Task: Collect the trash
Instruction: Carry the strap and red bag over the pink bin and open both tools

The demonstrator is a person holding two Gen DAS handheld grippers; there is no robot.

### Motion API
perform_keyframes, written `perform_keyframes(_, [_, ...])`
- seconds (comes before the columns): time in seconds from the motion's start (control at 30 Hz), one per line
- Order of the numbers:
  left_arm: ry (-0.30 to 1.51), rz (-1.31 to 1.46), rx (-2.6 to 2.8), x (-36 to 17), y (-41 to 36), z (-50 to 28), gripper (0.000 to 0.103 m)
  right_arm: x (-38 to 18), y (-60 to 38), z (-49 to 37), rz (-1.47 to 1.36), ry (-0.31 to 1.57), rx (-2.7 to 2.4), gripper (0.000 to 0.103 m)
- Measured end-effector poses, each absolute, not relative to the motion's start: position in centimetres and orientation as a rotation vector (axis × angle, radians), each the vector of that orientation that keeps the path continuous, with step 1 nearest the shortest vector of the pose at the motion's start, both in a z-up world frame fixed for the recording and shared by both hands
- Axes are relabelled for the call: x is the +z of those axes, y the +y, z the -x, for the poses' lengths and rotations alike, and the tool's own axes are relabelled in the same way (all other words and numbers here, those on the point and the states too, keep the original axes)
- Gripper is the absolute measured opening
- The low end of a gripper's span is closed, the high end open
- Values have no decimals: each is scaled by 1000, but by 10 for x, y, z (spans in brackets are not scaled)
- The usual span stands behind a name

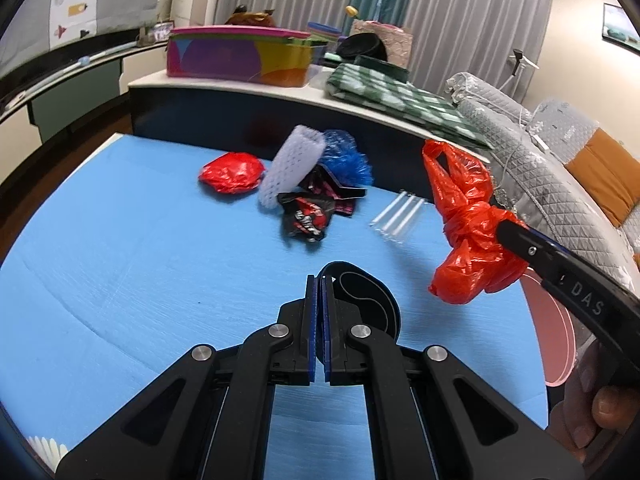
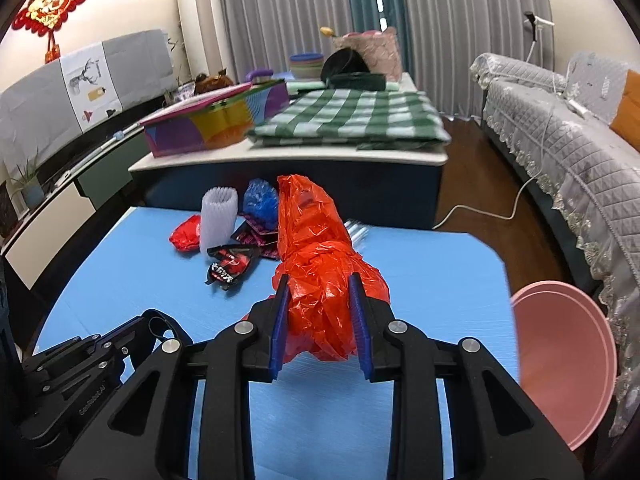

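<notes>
Red plastic bag (image 2: 320, 280) pinched by the right gripper (image 2: 320, 320) above the blue table (image 2: 420, 272).
The left gripper (image 1: 320, 312) is pressed together, empty; remaining wrappers (image 1: 308, 216) are heaped near the table's far edge.

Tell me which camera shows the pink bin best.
The right wrist view: the pink bin shows its rim and inside, beside the blue table. The left wrist view shows only a sliver behind the right tongs.
</notes>
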State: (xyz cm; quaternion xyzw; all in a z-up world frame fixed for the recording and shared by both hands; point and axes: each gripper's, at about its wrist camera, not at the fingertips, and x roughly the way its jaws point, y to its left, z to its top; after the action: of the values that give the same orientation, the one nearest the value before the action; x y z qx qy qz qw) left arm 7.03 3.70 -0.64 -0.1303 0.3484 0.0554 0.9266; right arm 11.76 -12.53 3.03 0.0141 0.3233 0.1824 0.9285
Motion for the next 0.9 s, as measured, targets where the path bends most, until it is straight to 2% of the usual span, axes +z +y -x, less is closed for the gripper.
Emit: perform_keyframes(0.9, [697, 149, -63, 6, -82, -80, 2, 55, -257, -85, -103, 588, 177, 29])
